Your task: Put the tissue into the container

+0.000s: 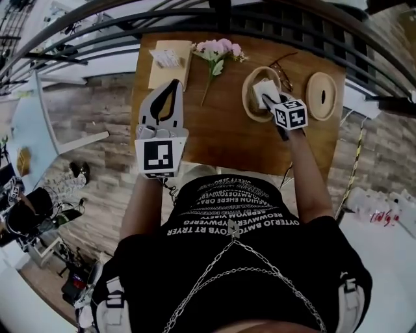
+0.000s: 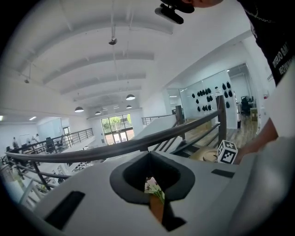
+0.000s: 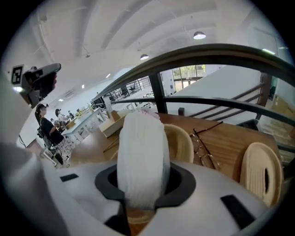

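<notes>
A folded white tissue (image 3: 140, 156) stands between the jaws of my right gripper (image 3: 143, 184), which is shut on it. In the head view the right gripper (image 1: 266, 99) holds the tissue (image 1: 263, 87) over the round wooden container (image 1: 249, 97) at the table's back right. The container's rim (image 3: 184, 144) shows just behind the tissue in the right gripper view. My left gripper (image 1: 174, 86) is at the table's left side, jaws together and holding nothing. In its own view the left gripper (image 2: 148, 159) points toward the railing.
A wooden tissue box (image 1: 169, 60) lies at the back left, with pink flowers (image 1: 218, 49) beside it. Glasses (image 1: 283, 70) lie behind the container and an oval wooden lid (image 1: 322, 96) to its right. A dark railing (image 1: 273, 16) runs behind the wooden table (image 1: 221, 130).
</notes>
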The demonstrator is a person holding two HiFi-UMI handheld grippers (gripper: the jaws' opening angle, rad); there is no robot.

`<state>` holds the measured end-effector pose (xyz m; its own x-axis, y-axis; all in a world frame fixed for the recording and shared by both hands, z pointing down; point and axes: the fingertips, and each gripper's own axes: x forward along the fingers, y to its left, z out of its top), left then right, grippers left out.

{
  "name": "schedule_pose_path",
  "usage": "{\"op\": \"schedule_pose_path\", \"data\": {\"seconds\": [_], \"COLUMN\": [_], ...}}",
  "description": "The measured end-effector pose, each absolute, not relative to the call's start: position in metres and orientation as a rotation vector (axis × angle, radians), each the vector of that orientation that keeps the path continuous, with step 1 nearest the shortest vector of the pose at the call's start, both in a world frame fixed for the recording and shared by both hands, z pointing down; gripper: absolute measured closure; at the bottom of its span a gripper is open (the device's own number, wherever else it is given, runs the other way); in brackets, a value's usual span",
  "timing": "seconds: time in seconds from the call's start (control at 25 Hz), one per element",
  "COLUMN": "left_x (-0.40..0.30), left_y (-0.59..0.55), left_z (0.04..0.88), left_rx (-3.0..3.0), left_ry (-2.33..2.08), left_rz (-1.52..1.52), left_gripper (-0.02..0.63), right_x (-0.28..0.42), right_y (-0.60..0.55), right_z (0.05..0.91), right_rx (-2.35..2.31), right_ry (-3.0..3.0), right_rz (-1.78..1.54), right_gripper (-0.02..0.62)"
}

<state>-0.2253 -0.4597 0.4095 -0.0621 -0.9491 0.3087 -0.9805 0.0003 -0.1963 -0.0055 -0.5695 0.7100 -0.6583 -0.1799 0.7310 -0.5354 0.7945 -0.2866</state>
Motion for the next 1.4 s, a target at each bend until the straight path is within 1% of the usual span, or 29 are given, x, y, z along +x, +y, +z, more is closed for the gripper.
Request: {"op": "schedule_pose_path", "data": {"seconds": [0.24, 0.32, 0.36, 0.4, 0.44, 0.56, 0.64, 0.68, 0.72, 0.8, 0.96, 1.0, 1.2, 1.4], "left_x": [-0.237, -0.238, -0.238, -0.237, -0.235, -0.235, -0.237, -0.237, -0.237, -0.233, -0.220, -0.217, -0.208, -0.208], "left_y": [-0.447, -0.443, -0.442, -0.439, -0.437, -0.430, -0.429, -0.428, -0.428, -0.424, -0.414, -0.410, -0.397, -0.379], "left_z": [0.414, 0.415, 0.415, 0.414, 0.412, 0.403, 0.397, 0.395, 0.392, 0.389, 0.372, 0.367, 0.350, 0.340], "left_rx": [2.035, 2.036, 2.044, 2.056, 2.069, 2.101, 2.122, 2.136, 2.150, 2.179, 2.290, 2.316, 2.405, 2.471], "left_ry": [-2.178, -2.174, -2.172, -2.169, -2.165, -2.149, -2.133, -2.124, -2.113, -2.089, -2.074, -2.070, -2.020, -1.987], "left_rz": [0.533, 0.524, 0.522, 0.519, 0.512, 0.490, 0.473, 0.460, 0.446, 0.426, 0.383, 0.374, 0.331, 0.312], "left_gripper": [0.577, 0.577, 0.577, 0.577, 0.577, 0.577, 0.577, 0.577, 0.577, 0.577, 0.577, 0.577, 0.577, 0.577], "right_x": [-0.012, -0.016, -0.018, -0.018, -0.016, -0.003, 0.002, 0.004, 0.006, 0.011, 0.031, 0.035, 0.048, 0.049], "right_y": [-0.566, -0.566, -0.566, -0.566, -0.565, -0.559, -0.554, -0.553, -0.550, -0.543, -0.522, -0.515, -0.482, -0.447], "right_z": [0.749, 0.755, 0.756, 0.753, 0.748, 0.717, 0.679, 0.656, 0.631, 0.584, 0.503, 0.485, 0.420, 0.388], "right_rx": [0.448, 0.440, 0.445, 0.463, 0.493, 0.597, 0.664, 0.700, 0.735, 0.815, 1.005, 1.045, 1.151, 1.216], "right_ry": [-2.100, -2.074, -2.075, -2.083, -2.093, -2.146, -2.216, -2.257, -2.300, -2.388, -2.524, -2.550, -2.623, -2.650], "right_rz": [0.567, 0.522, 0.494, 0.460, 0.429, 0.393, 0.374, 0.353, 0.328, 0.285, 0.213, 0.194, 0.101, 0.092], "right_gripper": [0.466, 0.452, 0.420, 0.321, 0.280, 0.268, 0.270, 0.274, 0.296, 0.363, 0.561, 0.578, 0.581, 0.581]}}
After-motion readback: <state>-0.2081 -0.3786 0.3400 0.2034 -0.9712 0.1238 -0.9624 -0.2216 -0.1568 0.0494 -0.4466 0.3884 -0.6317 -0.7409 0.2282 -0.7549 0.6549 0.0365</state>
